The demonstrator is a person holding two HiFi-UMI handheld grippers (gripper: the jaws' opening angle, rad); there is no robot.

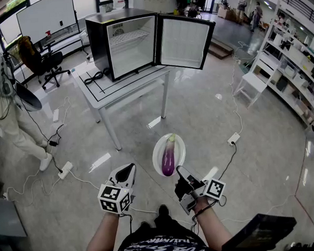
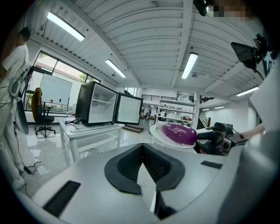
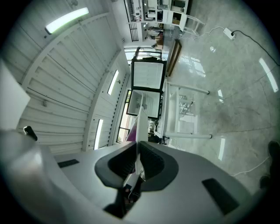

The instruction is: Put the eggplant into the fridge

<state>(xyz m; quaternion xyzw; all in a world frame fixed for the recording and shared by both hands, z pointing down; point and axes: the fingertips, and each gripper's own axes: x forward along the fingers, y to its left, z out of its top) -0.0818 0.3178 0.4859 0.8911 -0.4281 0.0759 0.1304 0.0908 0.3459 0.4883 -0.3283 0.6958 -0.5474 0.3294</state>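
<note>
A purple eggplant lies on a white plate held out over the floor. My right gripper is shut on the plate's near rim. In the right gripper view the plate shows edge-on between the jaws, with a sliver of eggplant beside it. My left gripper is shut and holds nothing, to the left of the plate. From the left gripper view the eggplant is at the right. The black fridge stands on a white table ahead, its door swung open to the right.
A person stands at the left near an office chair. Cables and power strips trail over the floor, one right of the plate. Shelving and a white stool line the right side.
</note>
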